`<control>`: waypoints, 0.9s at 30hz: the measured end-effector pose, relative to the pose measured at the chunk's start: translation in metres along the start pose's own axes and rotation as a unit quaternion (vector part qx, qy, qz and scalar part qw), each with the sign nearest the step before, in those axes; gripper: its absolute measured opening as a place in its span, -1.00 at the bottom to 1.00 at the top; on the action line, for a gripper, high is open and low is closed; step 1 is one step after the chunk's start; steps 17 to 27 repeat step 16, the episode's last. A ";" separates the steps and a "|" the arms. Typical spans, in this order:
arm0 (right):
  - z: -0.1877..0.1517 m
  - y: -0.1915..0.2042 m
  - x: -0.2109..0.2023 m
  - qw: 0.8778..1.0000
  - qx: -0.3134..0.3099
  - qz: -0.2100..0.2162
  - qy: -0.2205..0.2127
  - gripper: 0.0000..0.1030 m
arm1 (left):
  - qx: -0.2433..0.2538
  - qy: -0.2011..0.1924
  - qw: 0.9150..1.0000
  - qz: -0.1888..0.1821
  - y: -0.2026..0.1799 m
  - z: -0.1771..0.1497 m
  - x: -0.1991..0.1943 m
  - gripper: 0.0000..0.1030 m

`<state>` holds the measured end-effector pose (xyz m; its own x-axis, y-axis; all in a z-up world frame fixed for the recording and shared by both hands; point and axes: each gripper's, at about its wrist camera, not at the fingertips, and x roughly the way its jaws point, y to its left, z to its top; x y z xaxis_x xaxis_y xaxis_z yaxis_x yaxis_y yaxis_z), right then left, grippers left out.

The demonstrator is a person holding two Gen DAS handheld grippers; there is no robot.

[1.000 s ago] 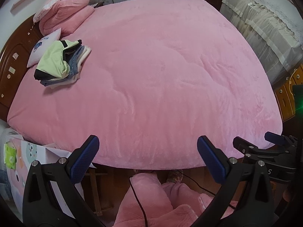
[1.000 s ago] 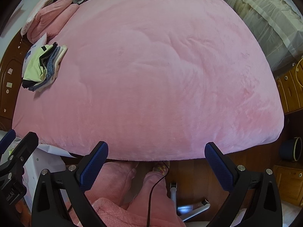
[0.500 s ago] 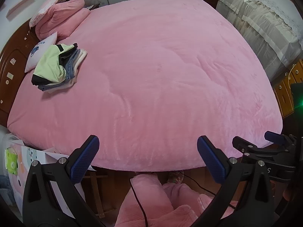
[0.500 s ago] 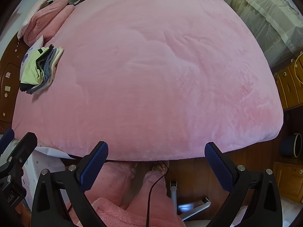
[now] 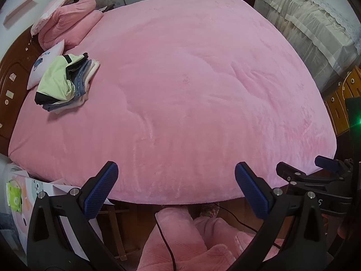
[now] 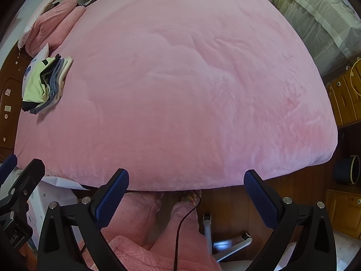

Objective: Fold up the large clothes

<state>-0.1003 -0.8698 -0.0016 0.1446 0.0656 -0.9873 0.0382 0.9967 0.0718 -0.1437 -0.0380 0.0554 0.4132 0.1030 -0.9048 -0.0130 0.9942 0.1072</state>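
Since a second ago the clothes pile [image 5: 65, 83] has slid a little lower and rightward in my left view and lower in my right view, so both my hands have tipped or drifted slightly; nothing on the bed [image 5: 191, 90] itself looks shifted. The pile sits at the far left of the bed, just beside a small pillow [image 5: 46, 65] near the headboard [image 5: 11, 74], well apart from both grippers. From where I hold them it lies ahead and to the left, across the pink cover. My left gripper [image 5: 176, 189] is the nearer of the two, my right gripper [image 6: 186, 192] being further along the near edge. The pile looks like a stack of several garments, pale green on top, blue and cream beneath, with its long axis running from near-left toward far-right. Both grippers have their fingers spread wide with nothing between them, hovering over the near edge of the bed. The stack could be garments already folded and set aside, or ones waiting to be spread out; I cannot tell which. No garment lies spread on the middle of the bed.
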 end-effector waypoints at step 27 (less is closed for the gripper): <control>-0.005 -0.008 0.002 1.000 0.015 0.001 0.002 0.99 | 0.010 -0.027 1.000 -0.003 -0.002 -0.005 -0.014 0.99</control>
